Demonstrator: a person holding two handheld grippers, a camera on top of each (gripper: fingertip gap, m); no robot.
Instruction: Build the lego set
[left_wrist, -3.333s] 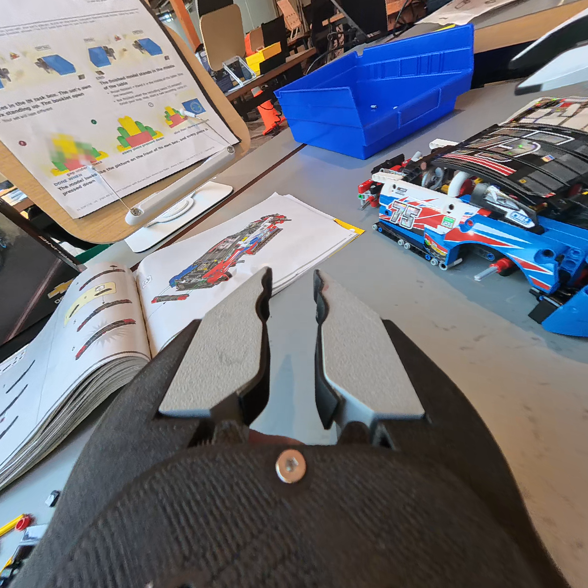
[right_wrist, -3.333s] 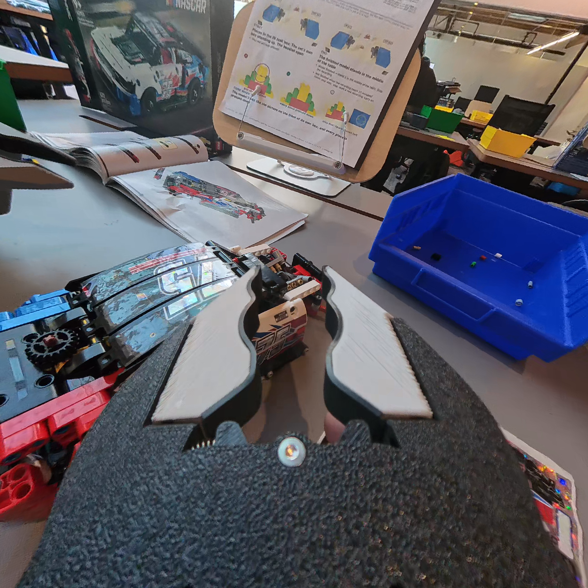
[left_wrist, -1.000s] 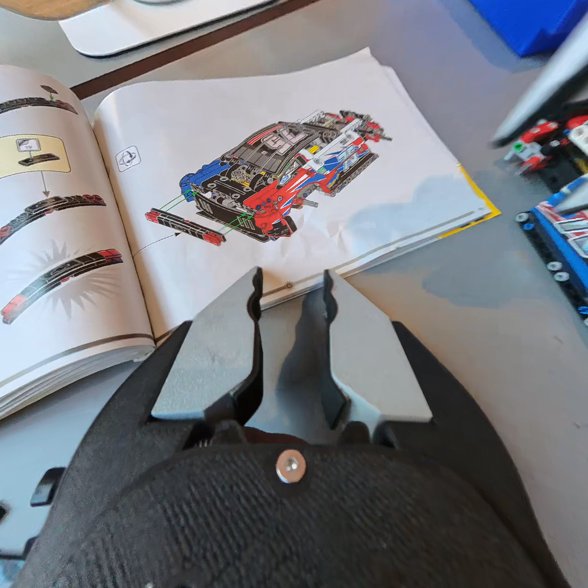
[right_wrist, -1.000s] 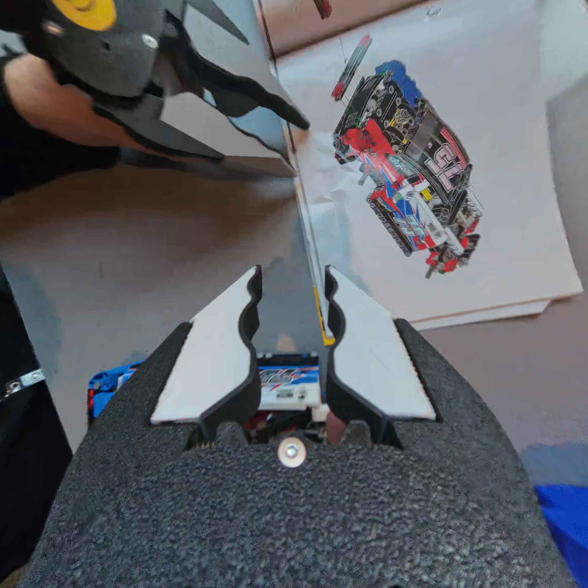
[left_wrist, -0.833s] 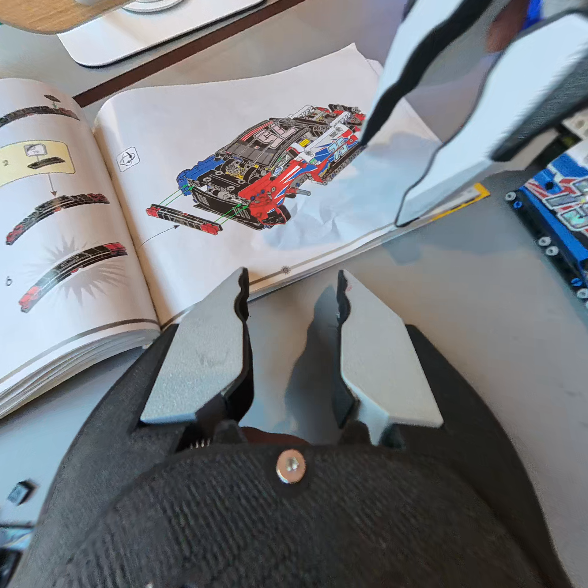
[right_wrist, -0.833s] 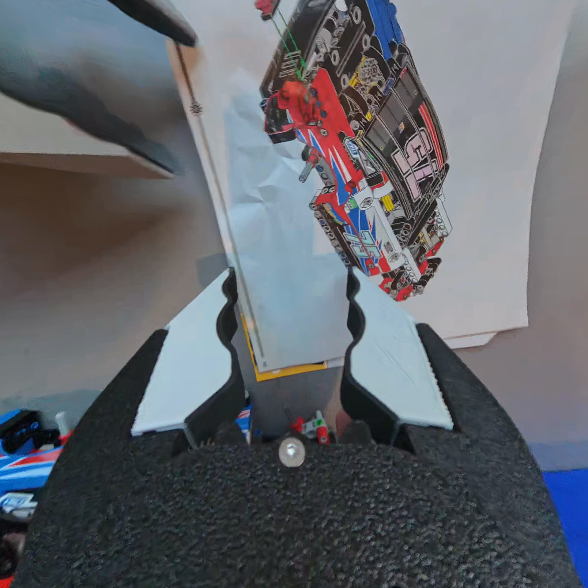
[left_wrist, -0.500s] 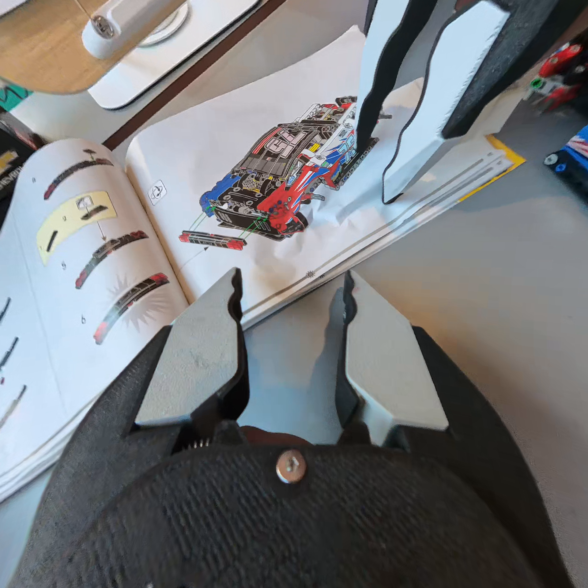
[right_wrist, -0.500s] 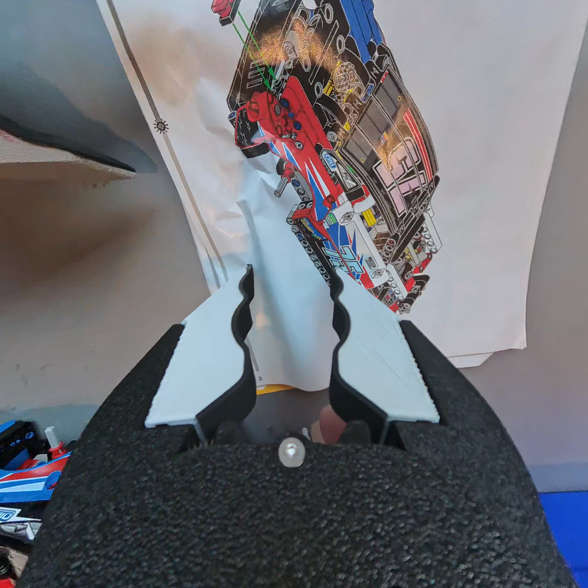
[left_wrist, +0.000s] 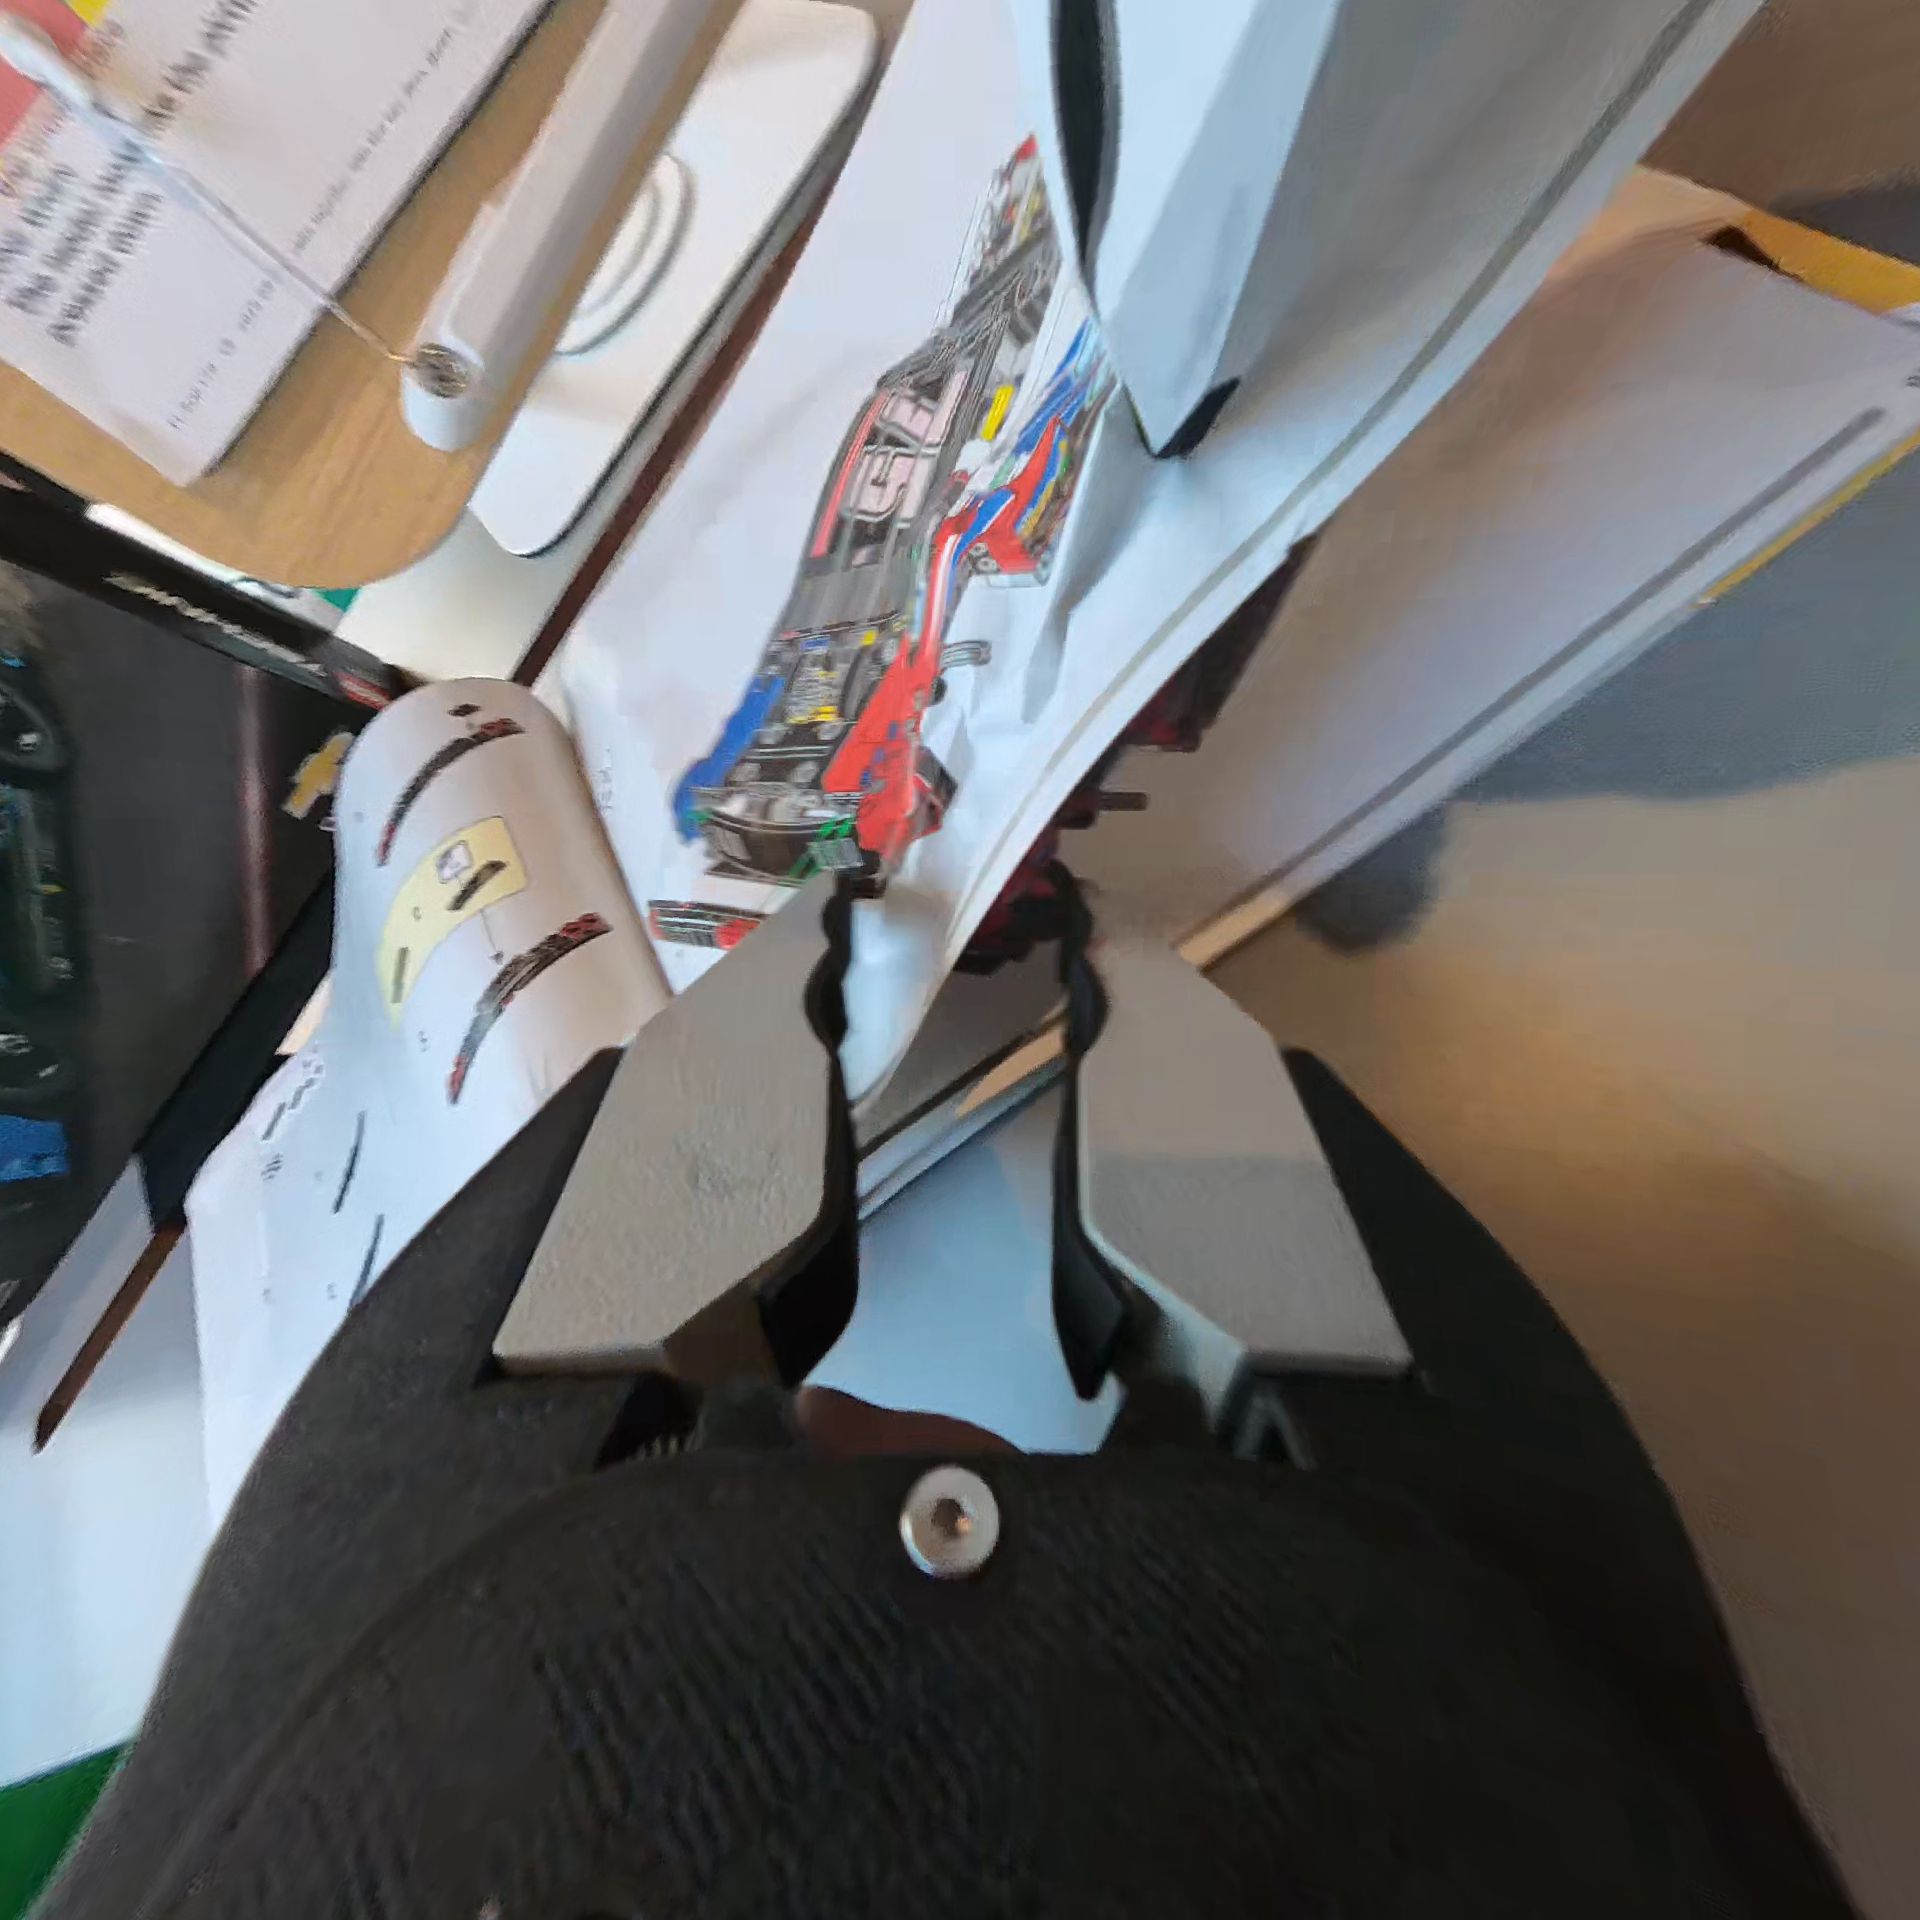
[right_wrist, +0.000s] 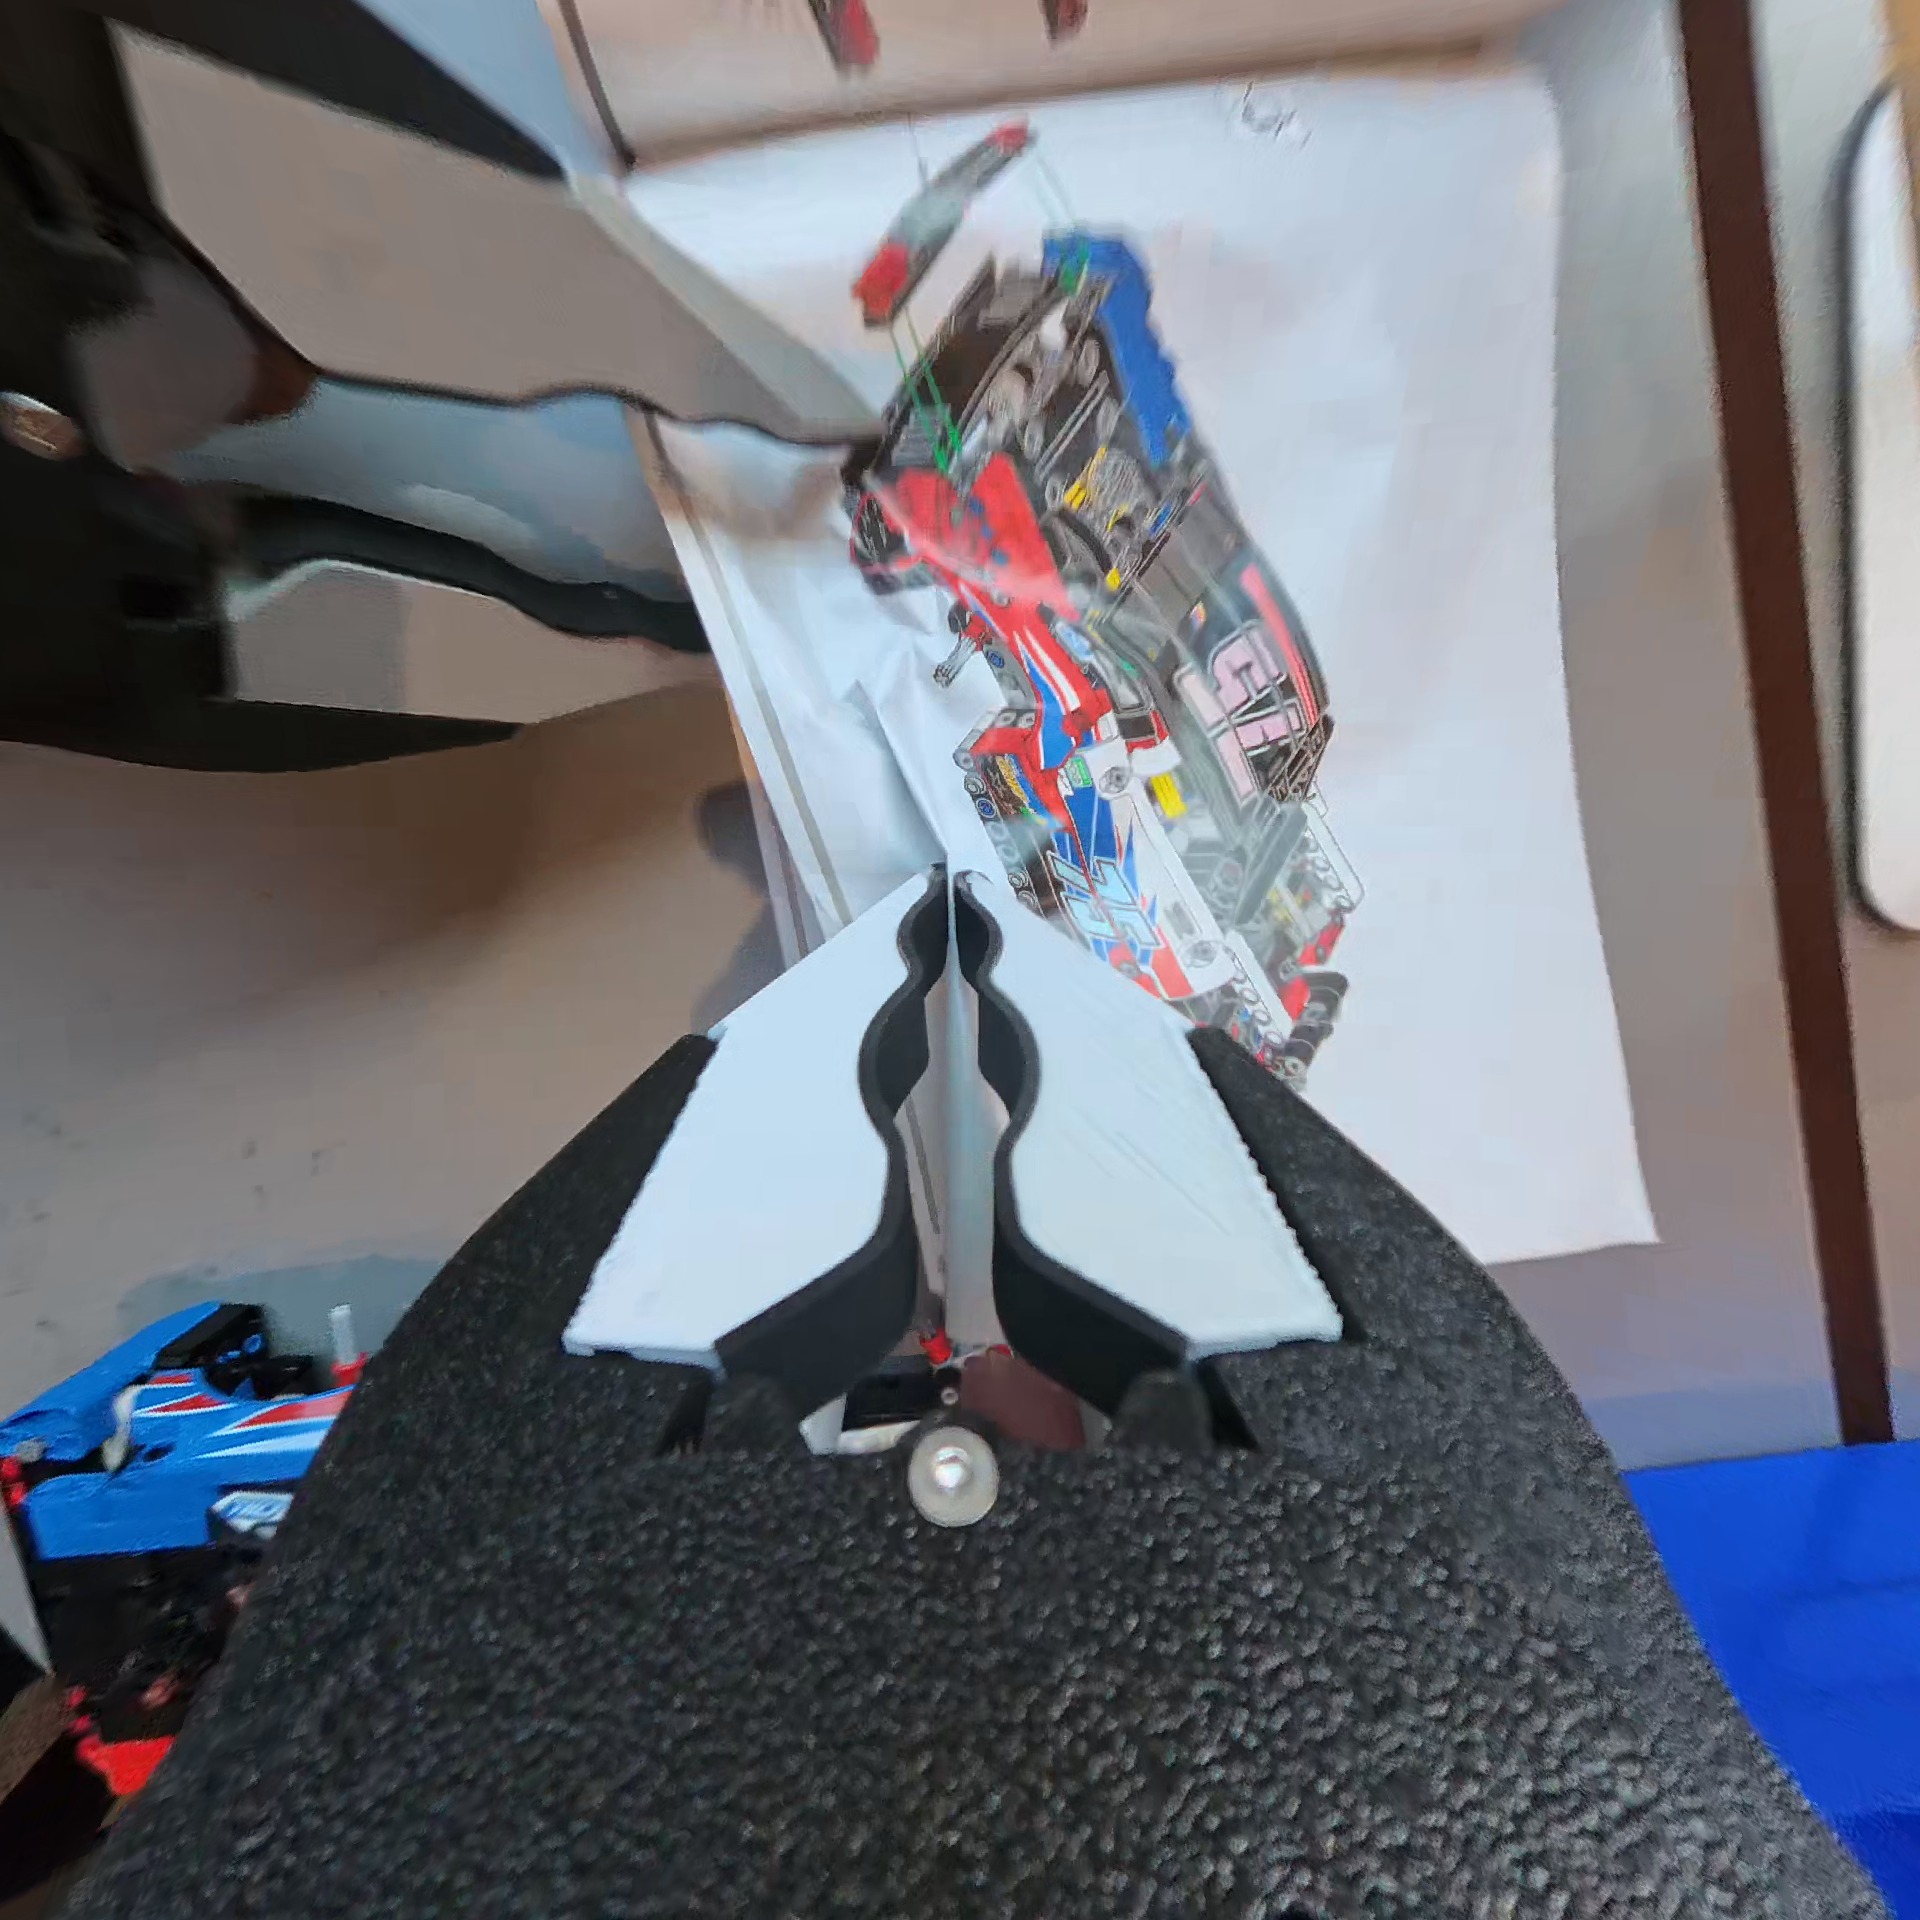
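Page-turn step, not building yet. Right gripper (right_wrist: 951, 888) clenched on near edge of instruction booklet's (left_wrist: 790, 499) right page (right_wrist: 1455, 727), lifting it off desk (right_wrist: 364, 987). Left gripper (left_wrist: 951, 940) released, jaws apart, tips just under raised sheet. Lego car (right_wrist: 156, 1423) at desk's near-left. Next, prob: sweep page over spine w/o tearing; left to catch it.
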